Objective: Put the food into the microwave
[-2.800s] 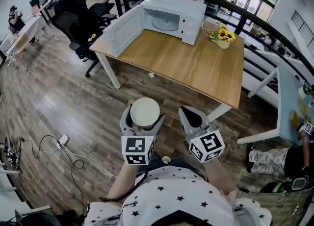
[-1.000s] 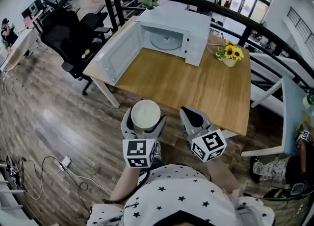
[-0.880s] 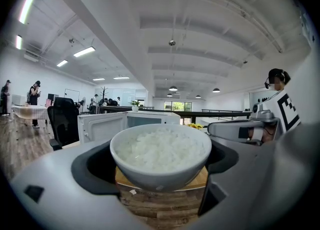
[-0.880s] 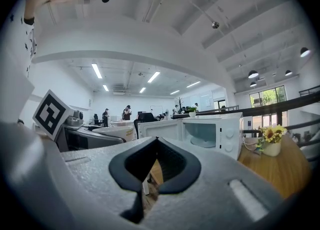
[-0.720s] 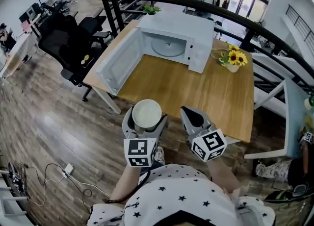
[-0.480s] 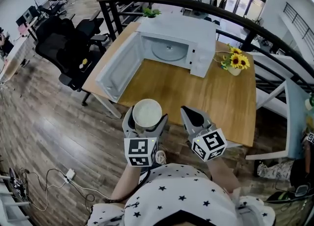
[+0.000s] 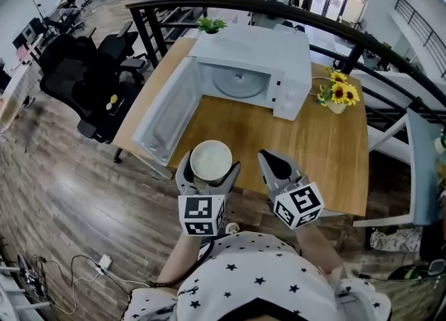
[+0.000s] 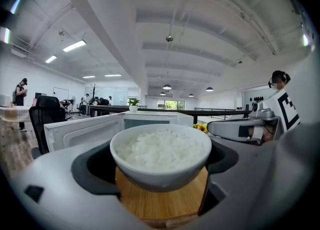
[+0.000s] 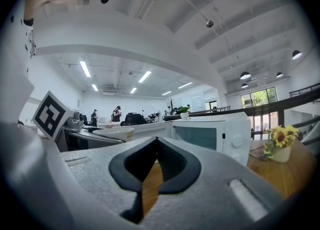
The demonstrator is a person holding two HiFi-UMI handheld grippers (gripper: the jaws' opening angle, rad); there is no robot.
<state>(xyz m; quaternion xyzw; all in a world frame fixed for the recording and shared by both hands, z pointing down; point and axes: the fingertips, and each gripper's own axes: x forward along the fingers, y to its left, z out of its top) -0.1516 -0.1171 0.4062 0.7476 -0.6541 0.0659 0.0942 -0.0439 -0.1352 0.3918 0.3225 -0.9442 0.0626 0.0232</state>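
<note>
Wood floor lies below, and ahead of both sets of fingers stands a table (image 7: 279, 135) with the microwave (image 7: 261, 48) at its far side. Its door (image 7: 164, 114) is swung wide and lies ahead and left of the left fingers. Left gripper (image 7: 208, 170) is clamped on a bowl (image 8: 160, 156) of rice, one finger on each side of its wall, with the bowl upright and well short of the cavity. Right gripper (image 7: 277, 166) is pinched closed on nothing, just right of the bowl. Flowers (image 7: 338, 95) stand ahead and right of the right fingers.

Risks, as I judge them: the bowl looks smooth and is held only by its sides, so a slack squeeze or a jolt could let it slide down through the fingers. Any tilt on the reach forward would spill rice. Drifting left could knock the door, and coming in too high could catch the rim on the cavity's top edge
</note>
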